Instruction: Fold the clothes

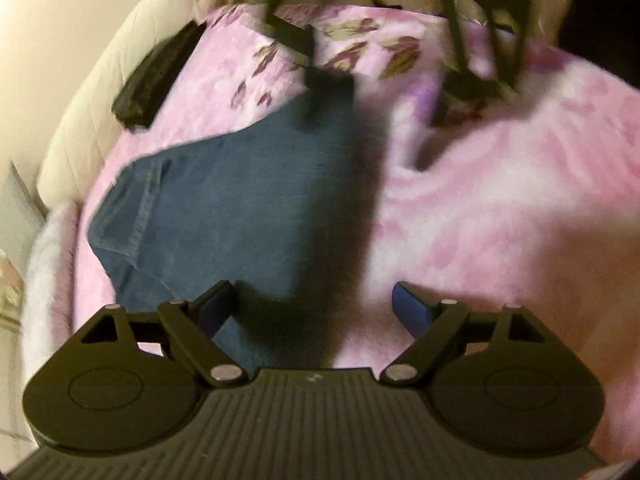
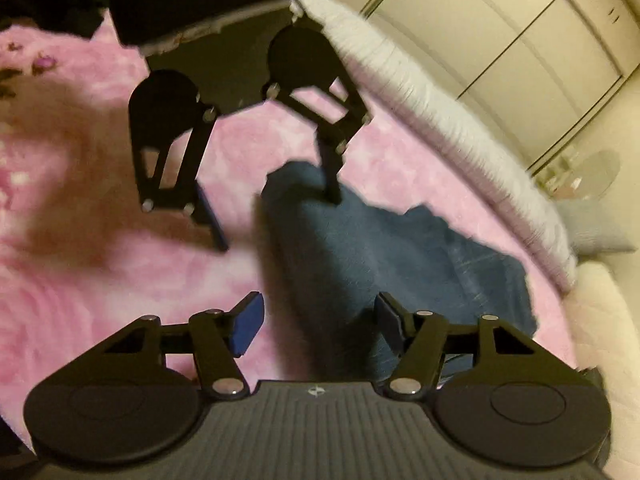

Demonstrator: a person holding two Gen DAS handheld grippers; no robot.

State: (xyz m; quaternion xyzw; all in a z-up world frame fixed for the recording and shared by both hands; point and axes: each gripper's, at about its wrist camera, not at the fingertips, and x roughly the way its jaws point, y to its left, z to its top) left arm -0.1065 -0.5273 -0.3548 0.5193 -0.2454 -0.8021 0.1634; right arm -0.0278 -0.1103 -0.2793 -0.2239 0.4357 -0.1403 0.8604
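A folded blue denim garment (image 1: pixel 224 216) lies flat on a pink plush blanket (image 1: pixel 500 208). In the left wrist view my left gripper (image 1: pixel 316 304) hovers over the garment's near edge, jaws wide open and nothing between the blue pads. The right gripper (image 1: pixel 384 108) shows blurred at the top, over the garment's far end. In the right wrist view the denim (image 2: pixel 400 248) runs off to the right. My right gripper (image 2: pixel 320 320) is open above its near part. Opposite it, the left gripper (image 2: pixel 276 216) is also open, one finger over the denim's far corner.
A white padded edge (image 1: pixel 100 112) and a black object (image 1: pixel 152 80) lie at the bed's left side. A white fluffy border (image 2: pixel 440 120) rims the blanket, with cupboard doors (image 2: pixel 500 40) and a pale pillow (image 2: pixel 600 232) beyond it.
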